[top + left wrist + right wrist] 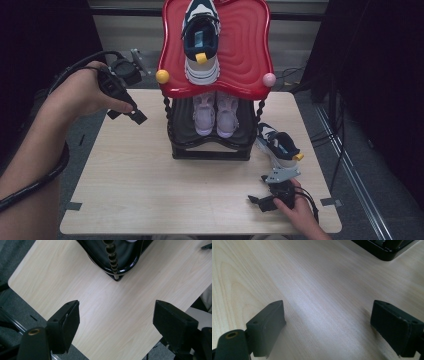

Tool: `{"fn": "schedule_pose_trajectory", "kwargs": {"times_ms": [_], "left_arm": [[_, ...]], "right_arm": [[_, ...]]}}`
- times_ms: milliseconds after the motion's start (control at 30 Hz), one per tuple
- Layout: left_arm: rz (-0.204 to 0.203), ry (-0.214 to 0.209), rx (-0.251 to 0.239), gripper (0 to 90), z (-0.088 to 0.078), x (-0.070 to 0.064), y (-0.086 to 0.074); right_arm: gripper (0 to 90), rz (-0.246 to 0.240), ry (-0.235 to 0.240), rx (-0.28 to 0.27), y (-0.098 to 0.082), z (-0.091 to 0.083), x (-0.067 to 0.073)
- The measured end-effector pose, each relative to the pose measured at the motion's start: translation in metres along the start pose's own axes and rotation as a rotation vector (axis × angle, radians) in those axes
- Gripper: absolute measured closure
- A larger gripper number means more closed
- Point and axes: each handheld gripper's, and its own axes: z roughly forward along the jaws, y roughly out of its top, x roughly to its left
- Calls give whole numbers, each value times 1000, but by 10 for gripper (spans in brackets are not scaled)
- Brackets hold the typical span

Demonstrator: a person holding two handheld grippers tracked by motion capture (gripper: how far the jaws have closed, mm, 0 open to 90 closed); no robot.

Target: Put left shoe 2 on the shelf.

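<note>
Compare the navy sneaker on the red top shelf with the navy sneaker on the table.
The top-shelf sneaker sits flat on the red shelf, toe pointing away; the table sneaker lies on the table beside the rack, angled diagonally. Both are navy and white with a yellow heel tab, seemingly a pair.

Light wood-grain table (150, 190), rounded corners, standing on grey floor (370, 165). Black shoe rack (210, 145) sits on it at far centre — red wavy top shelf (245, 45), lower black shelf (240, 137). One navy-and-white sneaker (280, 146) lies directly on the tabletop just right of the rack's base, yellow tab at the heel. Near right — a gripper (272, 197) rests on the wood in a hand.
</note>
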Motion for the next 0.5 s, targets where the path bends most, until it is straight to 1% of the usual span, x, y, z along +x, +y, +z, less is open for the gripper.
{"fn": "schedule_pose_trajectory", "kwargs": {"times_ms": [233,500], "left_arm": [[-13,-17,35,219,16,2,-6],[-22,-34,58,222,33,4,-13]], "right_arm": [[115,2,1,1,0,0,0],[115,1,1,0,0,0,0]]}}
